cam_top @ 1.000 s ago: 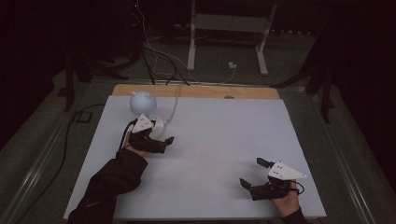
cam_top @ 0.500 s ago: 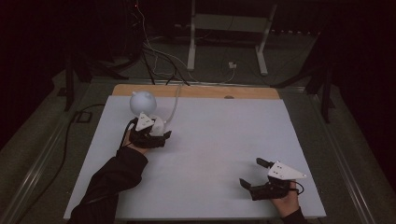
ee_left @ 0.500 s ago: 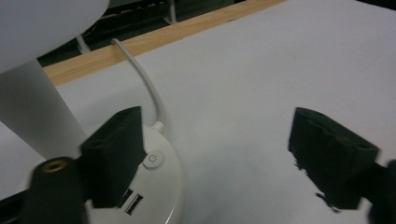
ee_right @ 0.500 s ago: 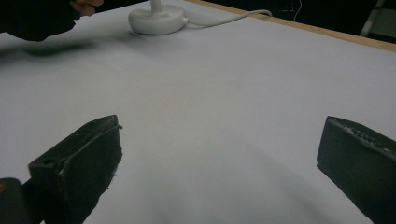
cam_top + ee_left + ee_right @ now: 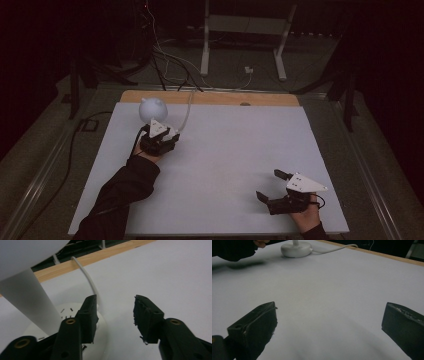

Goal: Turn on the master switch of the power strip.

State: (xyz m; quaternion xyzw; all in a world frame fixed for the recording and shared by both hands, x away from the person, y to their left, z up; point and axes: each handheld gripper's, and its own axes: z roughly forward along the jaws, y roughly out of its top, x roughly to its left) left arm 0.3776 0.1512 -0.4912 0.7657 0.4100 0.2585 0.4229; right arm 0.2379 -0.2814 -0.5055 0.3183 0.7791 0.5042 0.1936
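White lamp [image 5: 151,108] at the far left of the surface [image 5: 235,150], round base [image 5: 100,335] flat, stem upright, cord [image 5: 87,281] trailing off over the wooden back edge. Just beside that base, left gripper [image 5: 159,141]: fingers [image 5: 87,315] have just been closing, now half open, one over the base rim, nothing pinched between them. Possibly going for a switch on the base, though too small to tell. Work barely begun; lamp not gripped or moved. Left forearm stretched forward, gripper tilted down. Well apart, near right: right gripper [image 5: 272,189] low over the surface, fingers [image 5: 257,325] wide open, empty.
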